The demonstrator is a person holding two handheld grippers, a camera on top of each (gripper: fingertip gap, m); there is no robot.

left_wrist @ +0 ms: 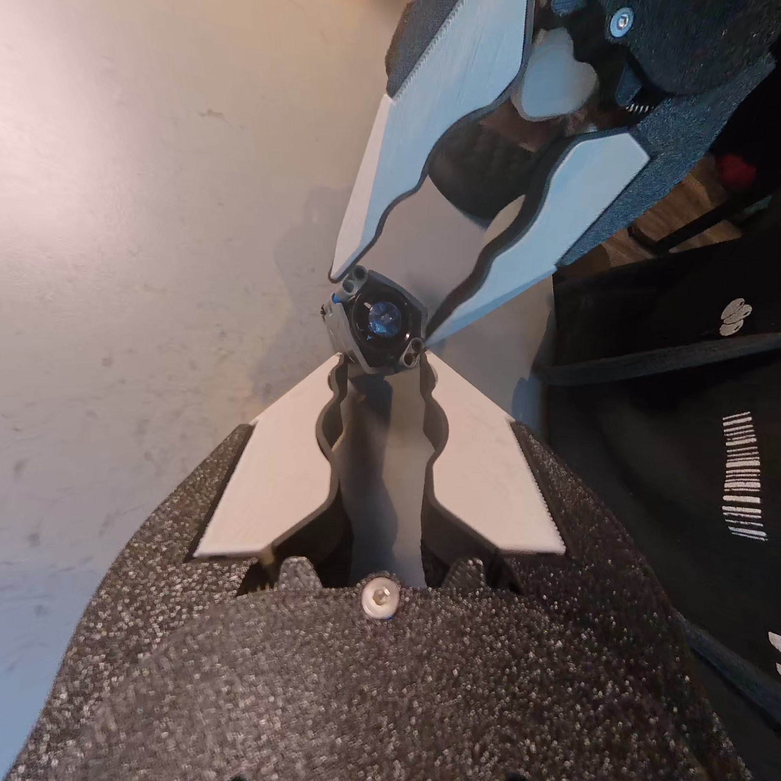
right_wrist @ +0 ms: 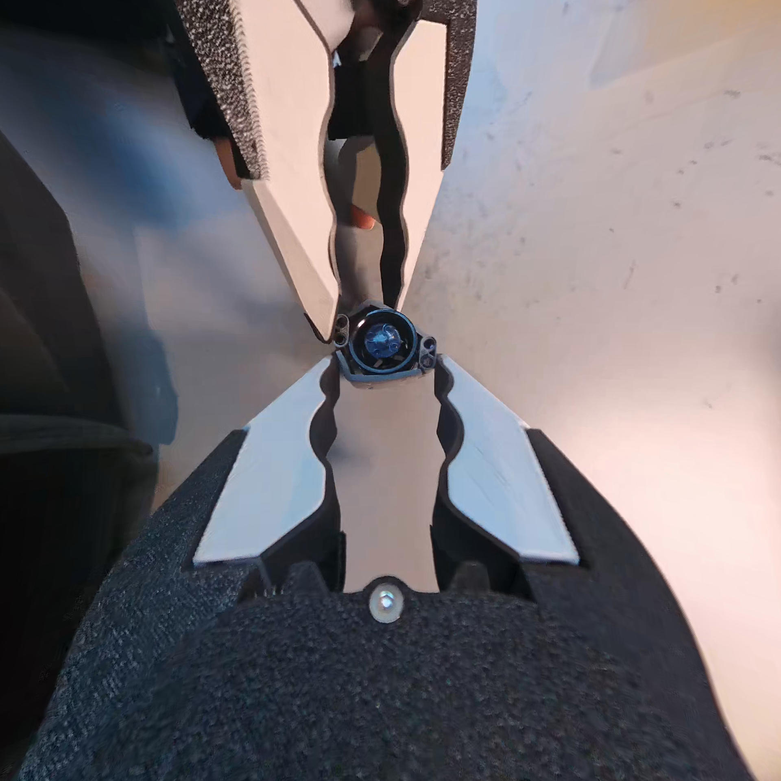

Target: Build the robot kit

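A small grey and black toy-brick assembly (left_wrist: 376, 327) with a clear blue round stud in its middle is held above a pale tabletop (left_wrist: 126, 253). My left gripper (left_wrist: 380, 363) comes from below in the left wrist view, and its white fingertips close on the assembly's lower part. My right gripper (left_wrist: 382, 308) comes in from the upper right and pinches the assembly's two pin-hole corners. In the right wrist view the assembly (right_wrist: 382, 342) sits between my right gripper's tips (right_wrist: 385, 363). The left gripper (right_wrist: 363, 321) reaches down from above onto the same piece.
A black fabric item with white barcode-like printing (left_wrist: 676, 422) lies along the table's right edge. A small red thing (left_wrist: 737, 171) shows beyond it over a wooden floor. Dark shapes (right_wrist: 42, 317) fill the left of the right wrist view. The tabletop (right_wrist: 591, 253) is scuffed. The tips of both grippers are at nearly the same place.
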